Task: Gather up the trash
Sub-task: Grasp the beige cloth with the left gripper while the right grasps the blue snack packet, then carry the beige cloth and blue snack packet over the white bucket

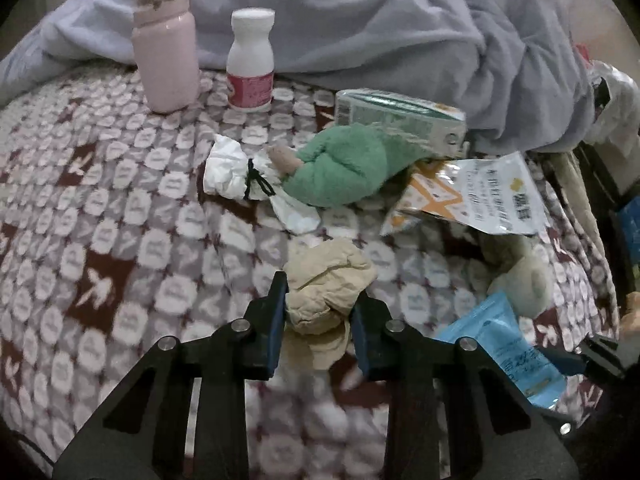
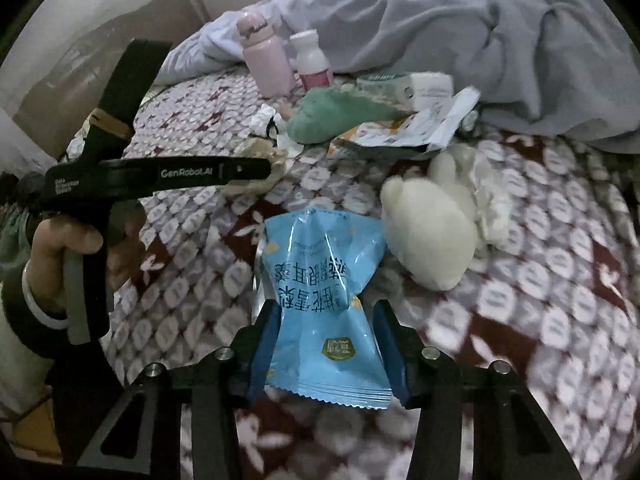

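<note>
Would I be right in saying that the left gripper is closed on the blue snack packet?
Not quite: the left gripper is closed on the crumpled beige paper, as the left wrist view shows. The blue snack packet sits between the right gripper's fingers.

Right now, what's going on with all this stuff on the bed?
A person is clearing trash off a patterned bedspread with a hand-held gripper in each hand. The left gripper is clamped on a crumpled tan paper wad. The right gripper is pinching a blue snack wrapper. Other litter is not yet picked up: a white tissue and an orange-and-white packet, lying near a green plush toy and two bottles.
</note>
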